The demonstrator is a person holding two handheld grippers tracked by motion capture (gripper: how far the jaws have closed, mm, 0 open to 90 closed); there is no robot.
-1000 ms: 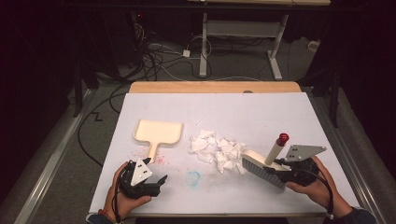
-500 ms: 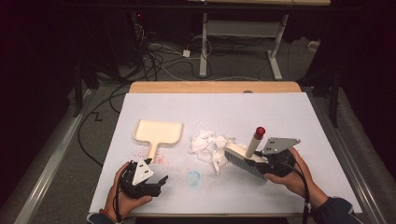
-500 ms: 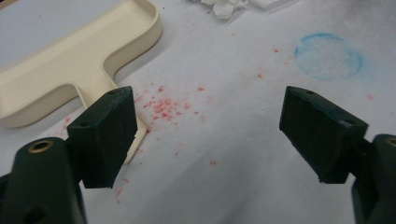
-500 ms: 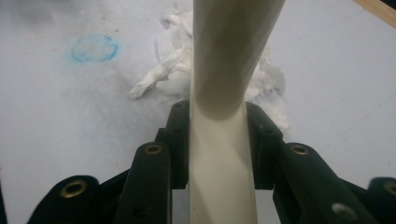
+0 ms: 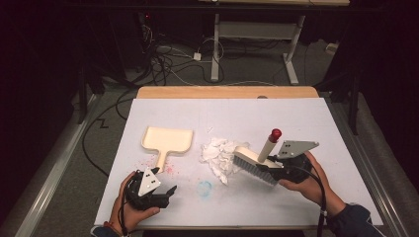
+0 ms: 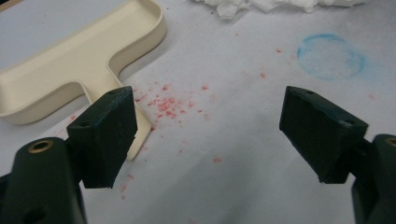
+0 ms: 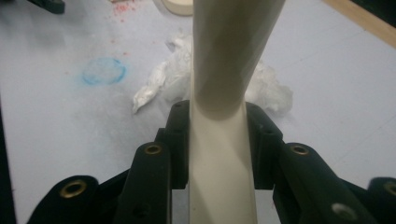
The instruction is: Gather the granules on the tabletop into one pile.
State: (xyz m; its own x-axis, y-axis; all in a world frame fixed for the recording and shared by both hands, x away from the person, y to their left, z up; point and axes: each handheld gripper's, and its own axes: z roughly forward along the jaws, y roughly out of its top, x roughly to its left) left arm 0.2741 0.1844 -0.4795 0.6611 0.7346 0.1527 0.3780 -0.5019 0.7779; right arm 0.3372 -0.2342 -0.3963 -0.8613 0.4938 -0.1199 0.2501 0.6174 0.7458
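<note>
Bristles of the cream hand brush with a red-tipped handle touch the heap of crumpled white paper on the white surface. The right tool is clenched on the brush handle. The left tool, released with jaws wide apart, sits near the cream plastic dustpan.

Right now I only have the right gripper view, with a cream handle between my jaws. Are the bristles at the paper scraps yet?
Observer: Yes, the brush head sits against the crumpled paper scraps.
Operator: Where is the dustpan?
Observer: The dustpan lies beyond the scraps, handle toward the person.
Operator: Is the left gripper holding it?
Observer: No, the left gripper is open, just short of the handle tip.
</note>
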